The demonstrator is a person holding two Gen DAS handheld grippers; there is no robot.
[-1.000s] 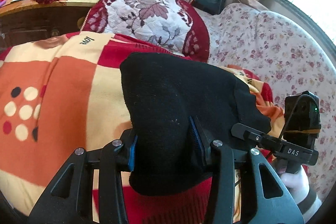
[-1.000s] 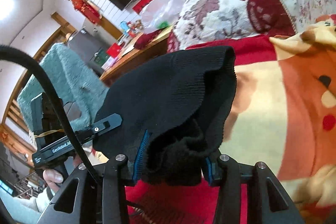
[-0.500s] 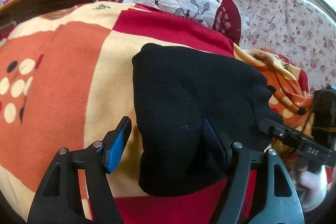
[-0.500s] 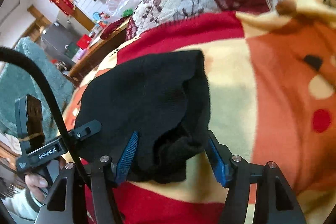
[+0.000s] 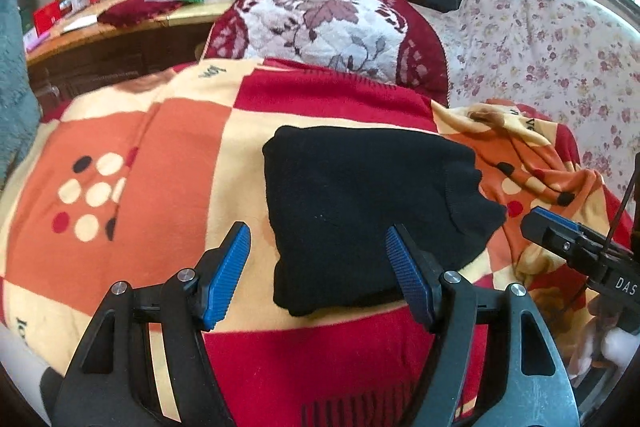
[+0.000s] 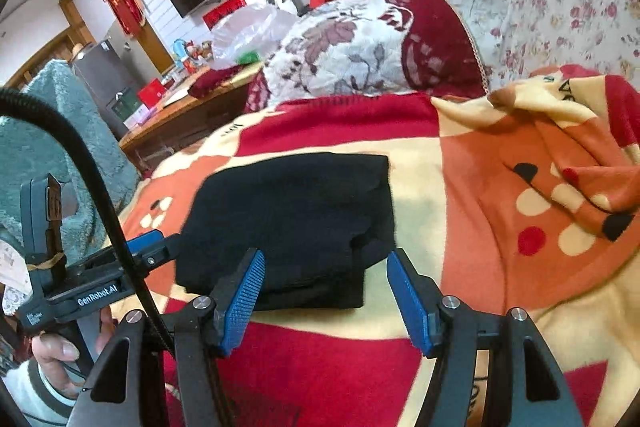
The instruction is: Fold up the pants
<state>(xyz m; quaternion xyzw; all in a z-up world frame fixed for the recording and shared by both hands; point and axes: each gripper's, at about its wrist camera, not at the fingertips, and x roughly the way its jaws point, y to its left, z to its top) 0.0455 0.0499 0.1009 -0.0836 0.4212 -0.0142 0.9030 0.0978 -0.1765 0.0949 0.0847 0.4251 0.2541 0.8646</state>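
Black knit pants [image 5: 360, 211] lie in a thick folded rectangle on the fuzzy checked blanket [image 5: 168, 147]. Left gripper [image 5: 318, 277] and right gripper [image 6: 324, 297] hover, ribbed blue fingers [image 5: 228, 267] spread wide, pinching nothing.

Matt black knit pants [image 5: 360, 211], fuzzy fleece blanket [image 5: 100, 147], ribbed blue rubbery pads [image 5: 226, 275], matt black plastic gripper frame.

Folded pants [image 5: 360, 211] lie on the blanket [image 5: 120, 155], pillow [image 5: 324, 23] behind them.
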